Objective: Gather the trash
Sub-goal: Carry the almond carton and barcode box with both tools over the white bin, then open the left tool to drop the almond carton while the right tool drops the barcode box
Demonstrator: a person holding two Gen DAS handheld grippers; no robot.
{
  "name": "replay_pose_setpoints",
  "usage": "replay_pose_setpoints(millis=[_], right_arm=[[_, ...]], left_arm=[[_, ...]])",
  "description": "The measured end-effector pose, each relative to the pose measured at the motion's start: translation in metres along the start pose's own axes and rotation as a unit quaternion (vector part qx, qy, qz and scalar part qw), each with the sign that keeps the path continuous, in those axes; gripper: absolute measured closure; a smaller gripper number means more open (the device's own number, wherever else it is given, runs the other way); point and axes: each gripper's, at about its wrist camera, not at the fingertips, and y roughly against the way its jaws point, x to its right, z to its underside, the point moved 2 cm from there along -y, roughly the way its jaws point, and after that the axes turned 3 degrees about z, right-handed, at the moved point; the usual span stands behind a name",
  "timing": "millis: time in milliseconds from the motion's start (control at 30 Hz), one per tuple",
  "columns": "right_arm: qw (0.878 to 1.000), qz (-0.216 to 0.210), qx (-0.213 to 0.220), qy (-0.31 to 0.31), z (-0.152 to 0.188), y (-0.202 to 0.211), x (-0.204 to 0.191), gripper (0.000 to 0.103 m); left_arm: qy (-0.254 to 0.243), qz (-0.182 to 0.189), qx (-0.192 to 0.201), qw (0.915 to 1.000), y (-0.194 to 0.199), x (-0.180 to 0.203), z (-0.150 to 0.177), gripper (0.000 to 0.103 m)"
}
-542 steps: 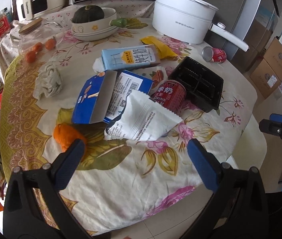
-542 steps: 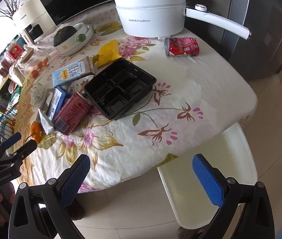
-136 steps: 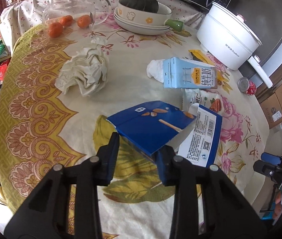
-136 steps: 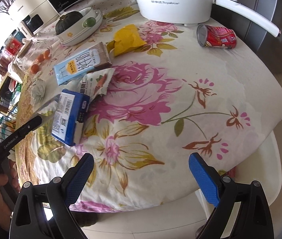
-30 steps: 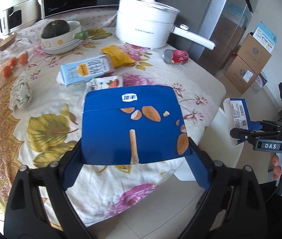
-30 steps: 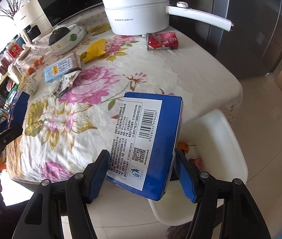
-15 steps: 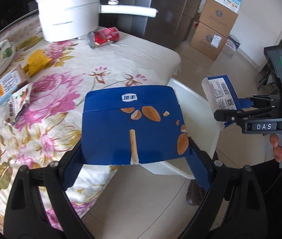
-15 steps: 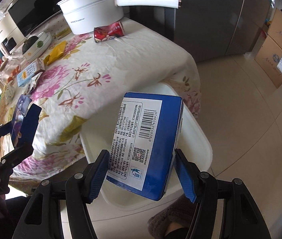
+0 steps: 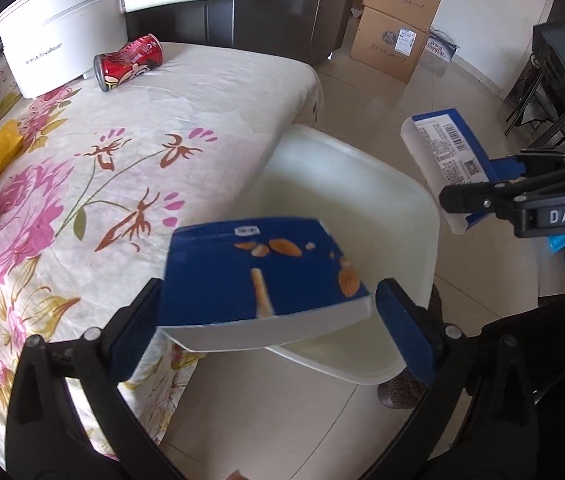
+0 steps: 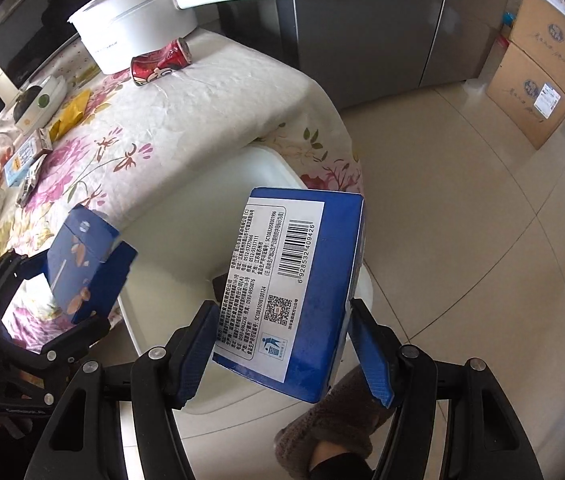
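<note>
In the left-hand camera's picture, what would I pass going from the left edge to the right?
Yellow wrapper → red can → almond-print blue box → white bin → barcode box.

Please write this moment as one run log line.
left gripper: releasing almond box | right gripper: holds barcode box | both above white bin
</note>
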Motion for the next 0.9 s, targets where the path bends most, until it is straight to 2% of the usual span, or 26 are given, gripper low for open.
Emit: replay_pose_setpoints(millis=[167,533,633,700,900], right_arm=[[1.0,0.001,-0.001,-0.006,0.0,0.0,0.006,0.036],[1.0,-0.002,-0.002,0.002,-0.004,-0.003,-0.007,0.035],[1.0,-0.009,0.001,-0.007,-0.007,-0.002,-0.011,0.032],[1.0,-0.015,-0.002,-0.014,-0.009,-0.002,-0.015,0.018],[1.0,-0.022,-0.007,-0.007,-0.011,-0.001,-0.032,0.018]], left_arm=[[-0.011,-0.021,0.004,0.9997,0.001,-0.003,0.001,0.001],[0.027,-0.046,0.006,0.9986,0.023,-0.032,0.007,0.0],[0.036,-0.053,0.007,0.9979,0.031,-0.041,0.011,0.0],[0.042,-0.058,0.007,0.9974,0.036,-0.048,0.014,0.0],[0.062,-0.069,0.009,0.9956,0.051,-0.066,0.025,0.0]])
